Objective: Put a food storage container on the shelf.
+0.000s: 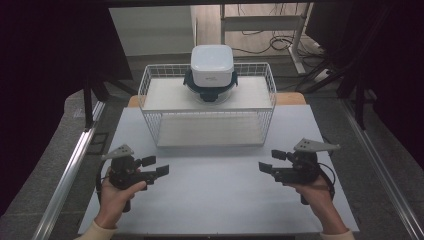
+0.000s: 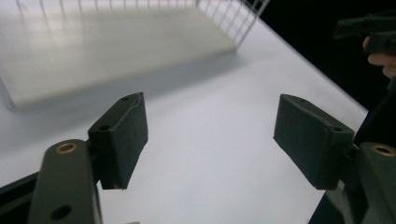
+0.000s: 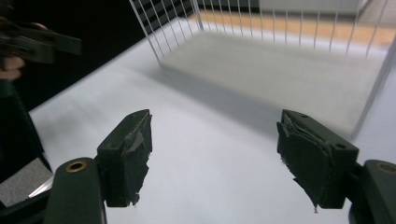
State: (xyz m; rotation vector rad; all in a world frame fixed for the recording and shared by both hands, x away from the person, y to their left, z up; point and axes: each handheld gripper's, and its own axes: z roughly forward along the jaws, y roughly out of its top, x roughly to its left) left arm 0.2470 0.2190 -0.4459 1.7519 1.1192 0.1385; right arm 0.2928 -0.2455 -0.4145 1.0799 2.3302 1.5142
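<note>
A white lidded container (image 1: 212, 65) with dark clips stands on the top shelf of a white wire rack (image 1: 146, 85) at the back of the white table (image 1: 215, 200). My left gripper (image 1: 156, 166) is held low over the table's front left, jaws apart and pointing right, with nothing between them (image 2: 210, 140). My right gripper (image 1: 270, 161) mirrors it at the front right, jaws apart and empty (image 3: 215, 154). Each faces the other across the bare table. The rack's lower board (image 2: 102, 51) (image 3: 280, 70) lies ahead of both.
The rack's lower shelf (image 1: 210, 131) holds nothing. A metal rail (image 1: 70, 170) runs along the table's left side and another (image 1: 385, 170) along the right. Cables (image 1: 280, 42) lie on the floor behind the table.
</note>
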